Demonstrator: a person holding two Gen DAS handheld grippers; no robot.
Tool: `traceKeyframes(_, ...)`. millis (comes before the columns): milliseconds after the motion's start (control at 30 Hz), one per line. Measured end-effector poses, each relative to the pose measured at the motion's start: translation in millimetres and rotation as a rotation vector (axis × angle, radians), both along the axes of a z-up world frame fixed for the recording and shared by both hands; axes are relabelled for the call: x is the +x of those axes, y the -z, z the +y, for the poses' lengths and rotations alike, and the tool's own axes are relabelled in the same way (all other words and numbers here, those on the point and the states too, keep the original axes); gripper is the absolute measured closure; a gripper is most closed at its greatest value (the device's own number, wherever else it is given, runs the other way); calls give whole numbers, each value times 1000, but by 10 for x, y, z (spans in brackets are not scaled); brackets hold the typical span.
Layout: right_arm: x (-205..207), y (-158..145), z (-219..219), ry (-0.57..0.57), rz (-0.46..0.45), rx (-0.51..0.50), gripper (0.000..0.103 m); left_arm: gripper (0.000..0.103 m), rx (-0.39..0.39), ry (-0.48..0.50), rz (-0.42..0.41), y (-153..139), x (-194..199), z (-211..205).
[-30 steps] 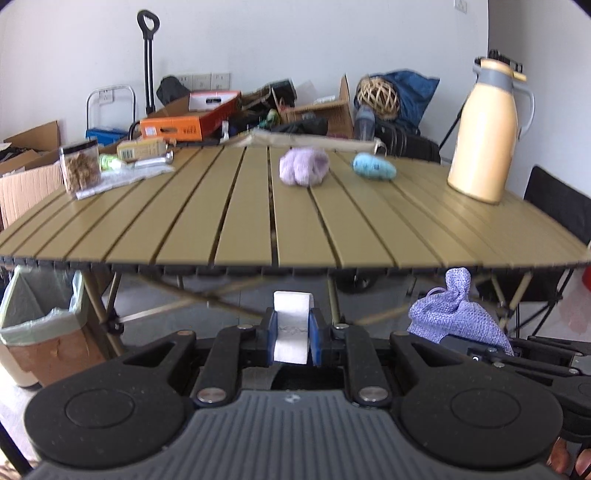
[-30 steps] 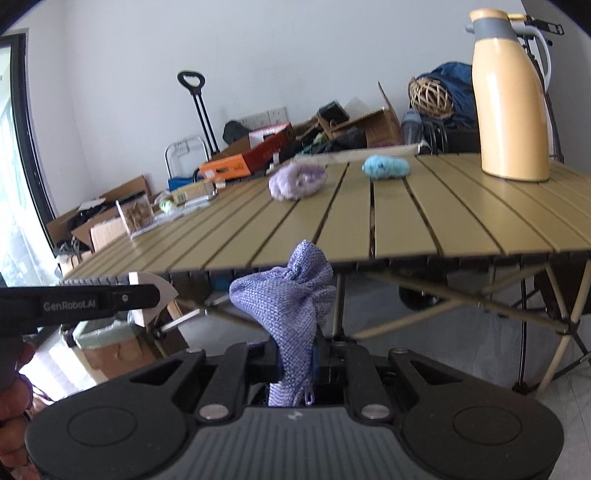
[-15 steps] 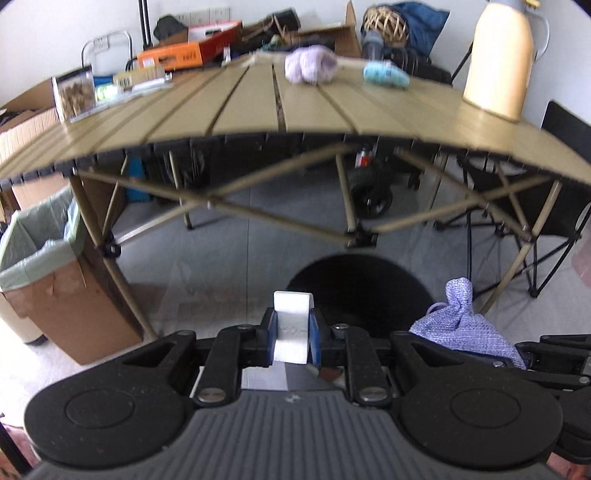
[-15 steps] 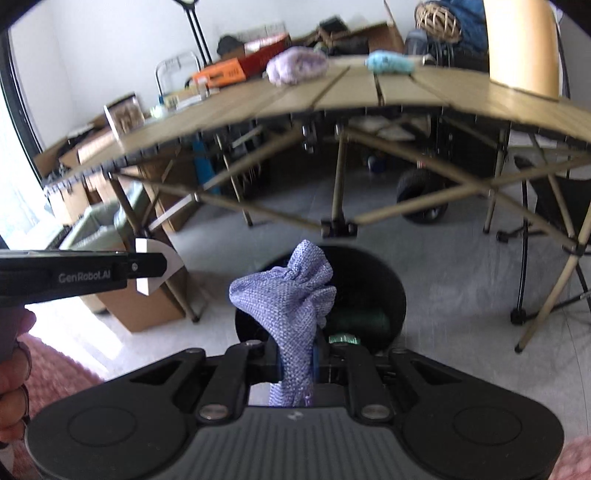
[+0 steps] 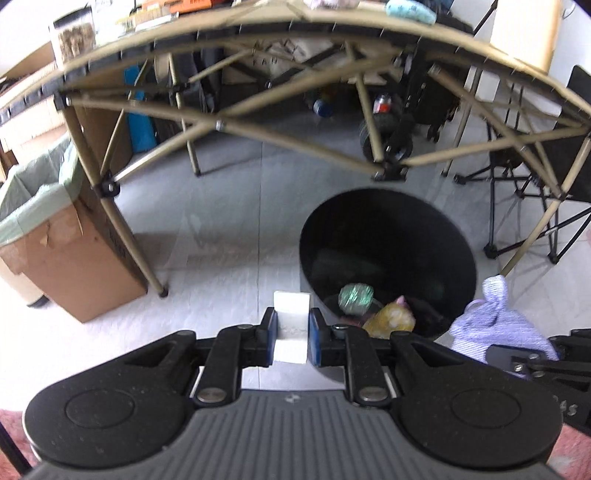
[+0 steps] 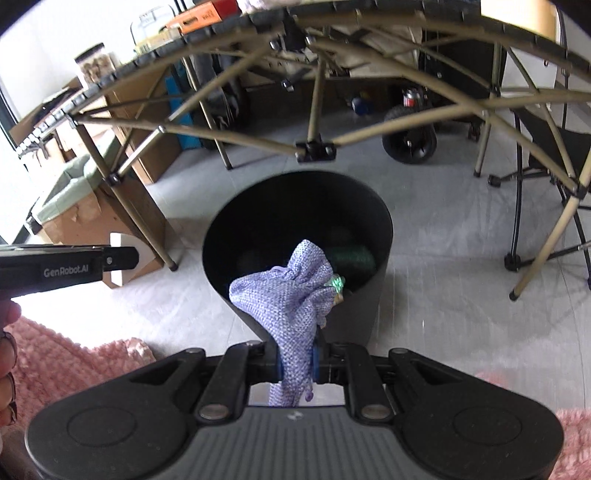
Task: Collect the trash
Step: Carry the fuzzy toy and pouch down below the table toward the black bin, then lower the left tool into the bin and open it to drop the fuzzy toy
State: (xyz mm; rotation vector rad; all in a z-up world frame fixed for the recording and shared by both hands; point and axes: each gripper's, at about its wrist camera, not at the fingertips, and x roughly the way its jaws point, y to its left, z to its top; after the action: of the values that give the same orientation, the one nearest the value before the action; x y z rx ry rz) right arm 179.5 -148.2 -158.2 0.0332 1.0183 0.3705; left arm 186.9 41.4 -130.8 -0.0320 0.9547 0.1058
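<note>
**Both grippers loaded over the bin**

We've got the left gripper clamped on a white foam block and the right gripper pinching a purple knit cloth, both held above the black trash bin on the floor beside the folding table.

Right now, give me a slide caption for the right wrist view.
Right gripper, jaws shut on a purple woven cloth, poised above the black trash bin beside the folding table.
</note>
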Motion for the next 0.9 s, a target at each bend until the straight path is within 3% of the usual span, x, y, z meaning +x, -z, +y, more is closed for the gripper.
traceKeyframes(300,44,181,-203,74,67,-7,90,85,-9,-39,71,201,76,119)
traceKeyframes(900,187,199,-505,194,74,8,90,85,3,22,63,164,251,-133)
